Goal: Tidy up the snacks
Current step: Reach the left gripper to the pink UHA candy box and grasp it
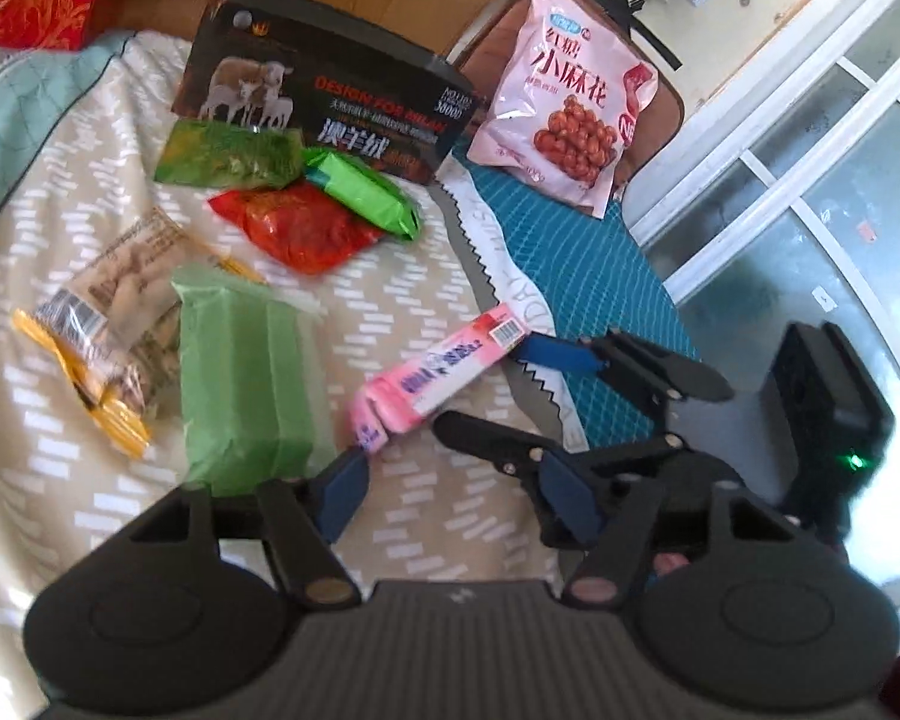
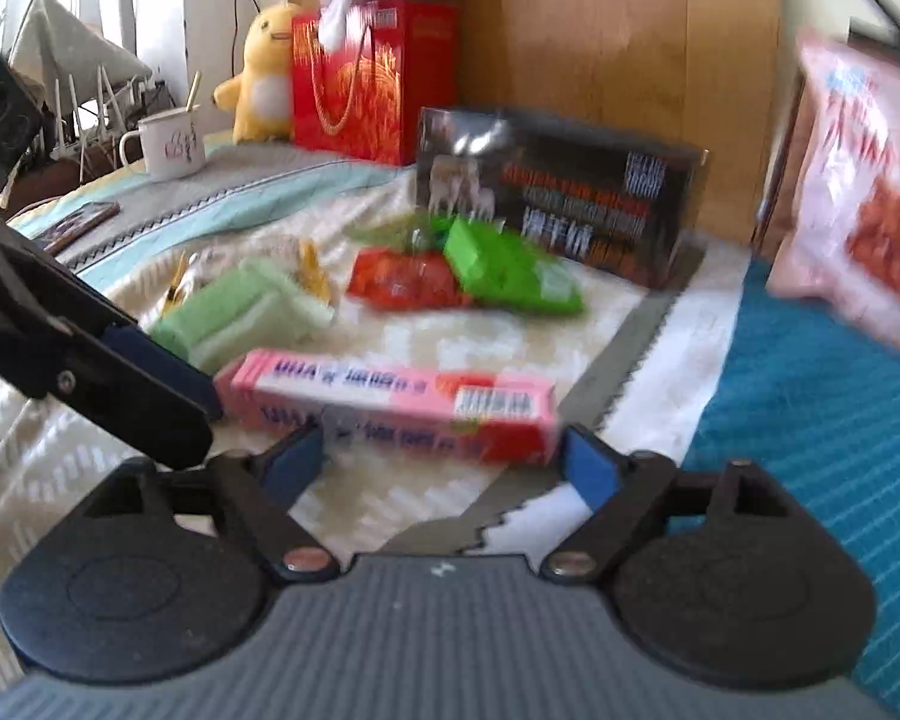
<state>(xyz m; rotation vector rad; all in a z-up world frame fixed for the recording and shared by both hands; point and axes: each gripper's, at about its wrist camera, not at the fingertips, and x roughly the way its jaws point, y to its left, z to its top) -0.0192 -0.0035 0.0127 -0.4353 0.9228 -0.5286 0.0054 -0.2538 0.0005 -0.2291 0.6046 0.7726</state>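
A long pink candy box (image 1: 444, 369) (image 2: 390, 405) lies on the beige bedspread (image 1: 60, 228). My right gripper (image 2: 444, 462) (image 1: 513, 387) is open, its blue pads at the box's two ends. My left gripper (image 1: 456, 495) is open just short of the box, one pad touching its near end; it shows in the right wrist view (image 2: 150, 384) at the left. Beyond lie a pale green packet (image 1: 243, 378) (image 2: 240, 315), a red packet (image 1: 297, 225) (image 2: 402, 279), a bright green packet (image 1: 363, 192) (image 2: 510, 270), a dark green packet (image 1: 228, 159) and a yellow-edged packet (image 1: 99, 324).
A black box (image 1: 324, 90) (image 2: 561, 198) stands at the back. A large pink snack bag (image 1: 570, 96) (image 2: 864, 180) leans at the right on a teal cloth (image 1: 576, 276). A red gift bag (image 2: 372, 81), yellow plush (image 2: 264, 72) and mug (image 2: 171, 144) stand far left.
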